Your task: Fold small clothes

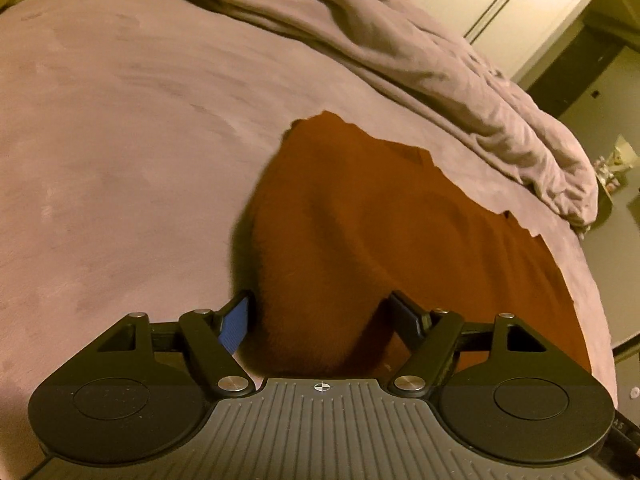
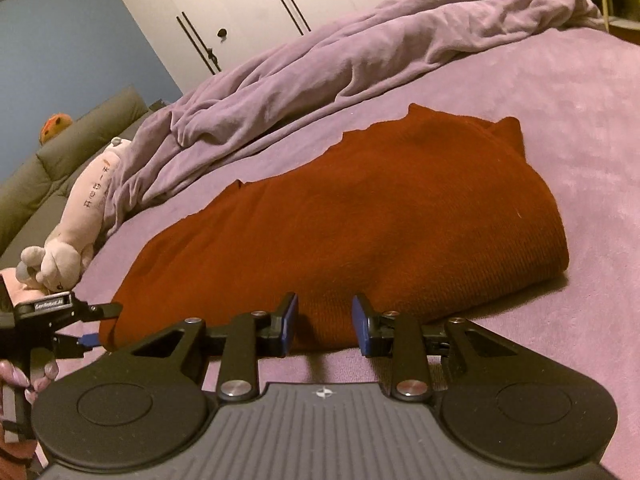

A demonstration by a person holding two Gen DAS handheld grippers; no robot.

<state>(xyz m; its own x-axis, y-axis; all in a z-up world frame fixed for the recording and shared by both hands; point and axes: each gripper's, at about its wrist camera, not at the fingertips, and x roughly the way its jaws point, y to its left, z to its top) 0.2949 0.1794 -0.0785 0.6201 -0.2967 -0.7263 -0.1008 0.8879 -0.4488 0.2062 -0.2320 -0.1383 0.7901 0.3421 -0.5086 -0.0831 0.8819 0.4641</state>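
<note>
Nearest to us in the left wrist view, the left gripper [image 1: 320,316] has its jaws spread wide. A raised fold of the rust-red garment [image 1: 360,220] sits in the gap between them. The blue pad of one finger [image 1: 236,320] lies just beside the fold's edge; we cannot tell whether it touches the cloth.

In the right wrist view, the right gripper [image 2: 325,320] has its jaws apart with a moderate gap. Both blue-padded fingers [image 2: 290,320] stand at the near edge of the garment [image 2: 360,216], and the cloth edge lies directly ahead of the gap. Nothing is clamped. To the far left of the right gripper we see the left gripper [image 2: 90,326] from the side, at the garment's left end, with its jaws open around the cloth edge there. Part of the person's left hand [image 2: 24,380] shows below it.

The garment lies ahead of both grippers as a folded, bulging bundle on the mauve bed cover [image 2: 580,140]. Its far edge is uneven.

Beyond the garment, a crumpled mauve duvet [image 2: 320,60] runs across the bed. At the far left of the right gripper, a pale plush toy [image 2: 80,220] rests against the duvet's end. Behind it we see a grey-green sofa [image 2: 60,148] and white wardrobe doors [image 2: 260,8].
</note>
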